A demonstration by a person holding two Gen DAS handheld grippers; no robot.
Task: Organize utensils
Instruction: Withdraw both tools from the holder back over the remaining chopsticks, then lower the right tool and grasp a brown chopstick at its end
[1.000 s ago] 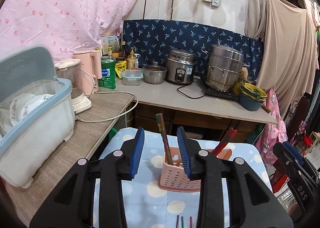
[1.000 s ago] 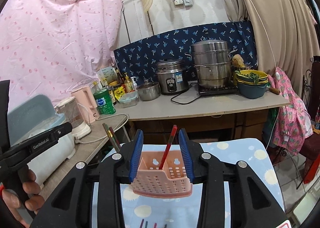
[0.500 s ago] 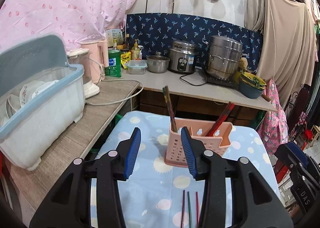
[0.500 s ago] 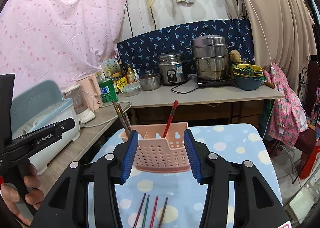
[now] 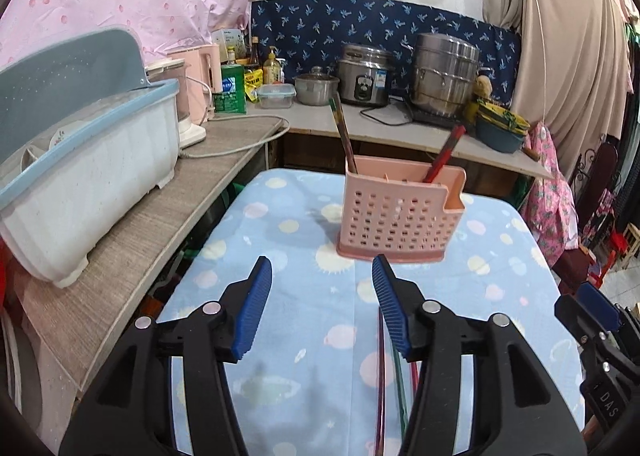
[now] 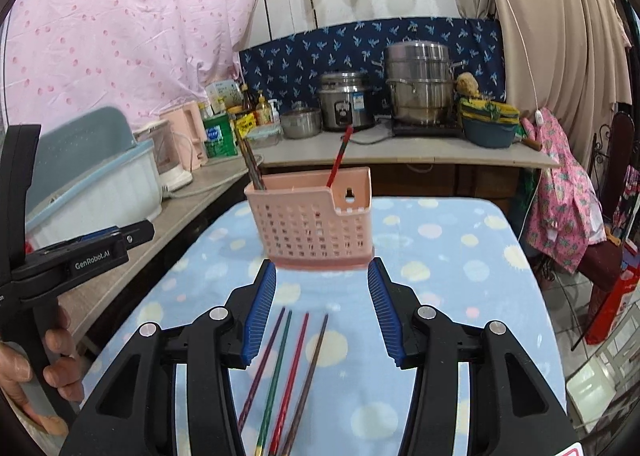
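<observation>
Both tongs are wide open and hold nothing. The right gripper [image 6: 322,312] hangs over four chopsticks [image 6: 294,372] that lie side by side on the blue spotty cloth [image 6: 460,256]. The left gripper [image 5: 322,304] hangs just to the left of them. The pink basket [image 6: 314,222] stands farther back on the cloth, with some sticks already inside (a dark pair on the left, a red one on the right).

What could go wrong? The sticks are thin and lie close together. A grab might catch two at once, or push one so it rolls away. The basket looks light, so a bump could tip it over.
</observation>
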